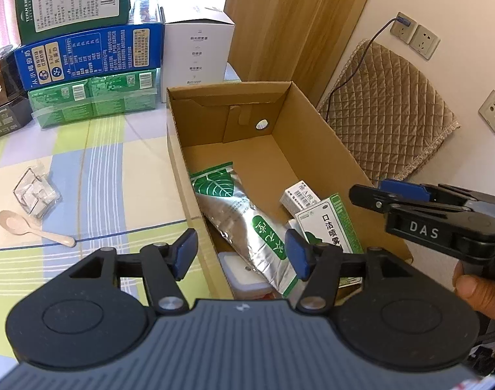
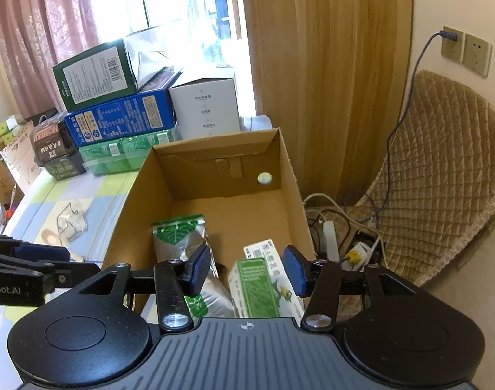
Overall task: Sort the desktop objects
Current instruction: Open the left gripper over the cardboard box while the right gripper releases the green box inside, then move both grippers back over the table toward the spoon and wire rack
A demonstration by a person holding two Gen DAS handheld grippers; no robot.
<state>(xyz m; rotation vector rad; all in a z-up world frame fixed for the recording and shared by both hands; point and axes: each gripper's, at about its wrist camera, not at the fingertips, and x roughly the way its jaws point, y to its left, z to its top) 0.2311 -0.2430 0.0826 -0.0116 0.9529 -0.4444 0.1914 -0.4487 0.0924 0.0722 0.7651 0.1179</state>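
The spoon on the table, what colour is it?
The spoon is pale pinkish beige, clearest in the left wrist view.

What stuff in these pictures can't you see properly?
- White container in the cardboard box, left wrist view: mostly hidden by the silver pouch and the left tool.
- Small print on the blue carton: too small to read.
- Spoon, right wrist view: partly hidden behind the left tool.

Quilted chair (image 2: pixel 442 169), wall sockets (image 2: pixel 465 48), curtain (image 2: pixel 42 32).
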